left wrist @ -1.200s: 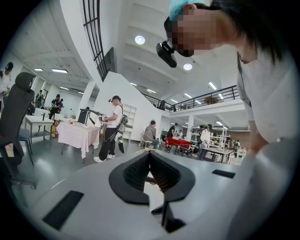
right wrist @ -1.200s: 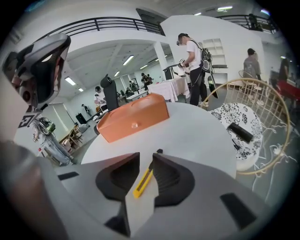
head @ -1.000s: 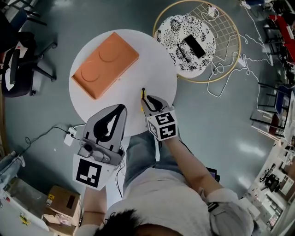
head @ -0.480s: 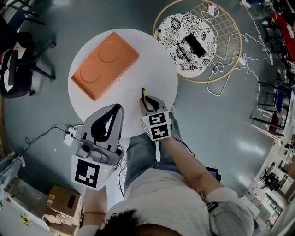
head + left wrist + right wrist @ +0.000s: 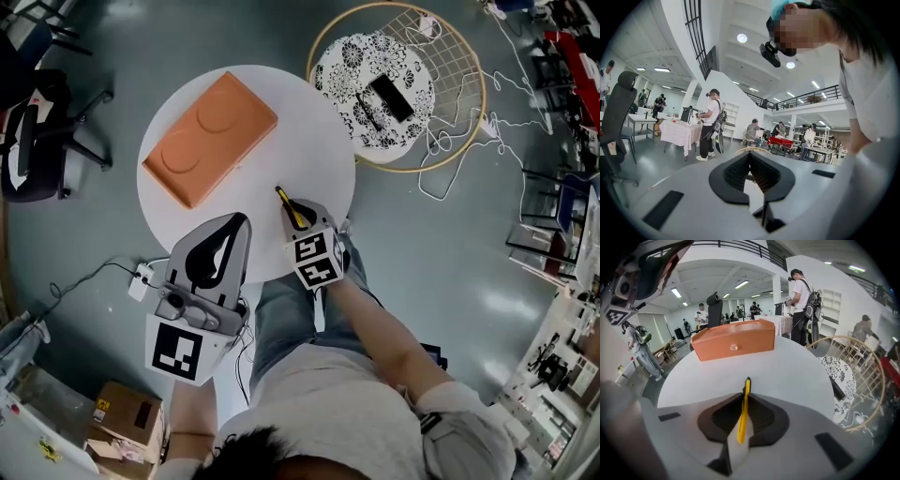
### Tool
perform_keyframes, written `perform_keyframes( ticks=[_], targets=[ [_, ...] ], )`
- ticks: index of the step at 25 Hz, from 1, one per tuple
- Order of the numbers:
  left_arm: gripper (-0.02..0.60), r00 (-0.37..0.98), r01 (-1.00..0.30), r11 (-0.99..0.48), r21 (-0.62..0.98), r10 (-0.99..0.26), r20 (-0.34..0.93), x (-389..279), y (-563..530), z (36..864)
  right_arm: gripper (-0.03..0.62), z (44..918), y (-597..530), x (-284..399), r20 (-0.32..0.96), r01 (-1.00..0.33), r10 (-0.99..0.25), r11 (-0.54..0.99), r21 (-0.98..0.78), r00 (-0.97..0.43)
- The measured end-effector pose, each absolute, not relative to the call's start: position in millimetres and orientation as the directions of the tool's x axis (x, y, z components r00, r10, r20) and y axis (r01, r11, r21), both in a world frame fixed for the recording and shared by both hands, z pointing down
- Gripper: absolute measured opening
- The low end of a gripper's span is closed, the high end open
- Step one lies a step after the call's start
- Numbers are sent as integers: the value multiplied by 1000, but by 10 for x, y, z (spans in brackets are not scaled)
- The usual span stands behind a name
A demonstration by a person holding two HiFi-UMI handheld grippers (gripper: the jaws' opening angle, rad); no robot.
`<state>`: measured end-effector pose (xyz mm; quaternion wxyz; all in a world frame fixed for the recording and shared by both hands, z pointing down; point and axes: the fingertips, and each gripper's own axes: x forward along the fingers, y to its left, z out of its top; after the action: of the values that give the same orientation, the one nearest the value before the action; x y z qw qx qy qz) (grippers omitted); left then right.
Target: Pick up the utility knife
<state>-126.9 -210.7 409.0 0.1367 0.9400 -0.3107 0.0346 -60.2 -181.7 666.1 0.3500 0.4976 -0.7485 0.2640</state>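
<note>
A yellow and black utility knife [image 5: 288, 204] [image 5: 743, 409] is clamped between the jaws of my right gripper [image 5: 300, 215] [image 5: 743, 405], with its tip sticking out ahead over the round white table [image 5: 319, 141] [image 5: 787, 371]. The knife looks lifted off the tabletop. My left gripper [image 5: 225, 236] [image 5: 751, 164] hangs at the table's near edge, jaws together with nothing between them, pointing up and away across the room.
An orange case [image 5: 210, 137] [image 5: 733, 344] lies on the far left part of the table. To the right stands a round wire basket [image 5: 469, 103] [image 5: 862, 376] holding a patterned plate [image 5: 375, 89] with a black phone [image 5: 391, 97]. White cables [image 5: 469, 150] trail on the floor. An office chair [image 5: 37, 131] stands left.
My right gripper has drawn slightly toward me and turned, so the knife it holds now points up and left instead of straight ahead. The left gripper has barely moved.
</note>
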Motion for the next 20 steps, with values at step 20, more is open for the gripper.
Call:
perform_keyframes(
  ticks=[20],
  targets=[
    [11,709,-700,-697,155,-704,40,-1001,-1934,3483,46,4598,-1975,-583,447,-783,-680,617,-79,-581]
  ],
)
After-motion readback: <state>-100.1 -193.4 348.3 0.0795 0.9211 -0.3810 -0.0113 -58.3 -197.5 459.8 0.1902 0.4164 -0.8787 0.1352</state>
